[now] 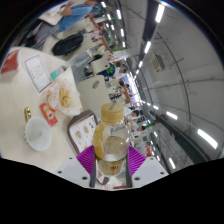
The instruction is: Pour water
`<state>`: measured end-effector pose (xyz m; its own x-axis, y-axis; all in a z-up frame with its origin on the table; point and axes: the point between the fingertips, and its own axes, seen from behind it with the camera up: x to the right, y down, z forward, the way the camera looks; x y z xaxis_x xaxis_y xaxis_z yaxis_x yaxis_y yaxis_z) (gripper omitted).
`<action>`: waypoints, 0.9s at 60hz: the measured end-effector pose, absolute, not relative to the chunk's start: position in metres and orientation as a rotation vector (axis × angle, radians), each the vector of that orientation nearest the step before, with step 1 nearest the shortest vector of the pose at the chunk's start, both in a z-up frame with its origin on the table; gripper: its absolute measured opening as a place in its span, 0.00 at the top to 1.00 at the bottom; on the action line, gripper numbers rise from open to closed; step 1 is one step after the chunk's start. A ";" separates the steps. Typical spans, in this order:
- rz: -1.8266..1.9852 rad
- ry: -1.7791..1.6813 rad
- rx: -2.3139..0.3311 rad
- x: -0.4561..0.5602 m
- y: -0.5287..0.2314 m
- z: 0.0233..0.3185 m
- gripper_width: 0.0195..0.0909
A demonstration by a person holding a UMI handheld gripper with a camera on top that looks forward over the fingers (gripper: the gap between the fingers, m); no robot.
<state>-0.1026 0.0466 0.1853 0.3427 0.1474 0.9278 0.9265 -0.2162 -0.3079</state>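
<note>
A clear plastic bottle [111,135] with a pale yellowish tint and a label low on its body is held between my gripper's [111,160] two fingers. Both purple pads [88,158] press against its sides, so the gripper is shut on the bottle. The whole view is tilted, and the bottle's neck and cap [110,108] point away from me, beyond the fingertips. A white cup or bowl [37,135] stands on the white table [30,100] off to the left of the fingers. I cannot see water flowing.
On the table lie papers and cards [36,70], an orange-and-white packet [50,108], a yellowish bag [66,95] and a framed tablet-like item [82,127]. Desks, people and rows of ceiling lights [160,60] fill the room behind.
</note>
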 end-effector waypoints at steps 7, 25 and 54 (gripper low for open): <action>-0.704 -0.709 -1.746 -0.084 0.063 0.207 0.71; -0.087 -0.232 -2.002 -0.048 0.092 0.134 0.71; 0.035 -0.074 -2.085 -0.031 0.086 0.050 0.59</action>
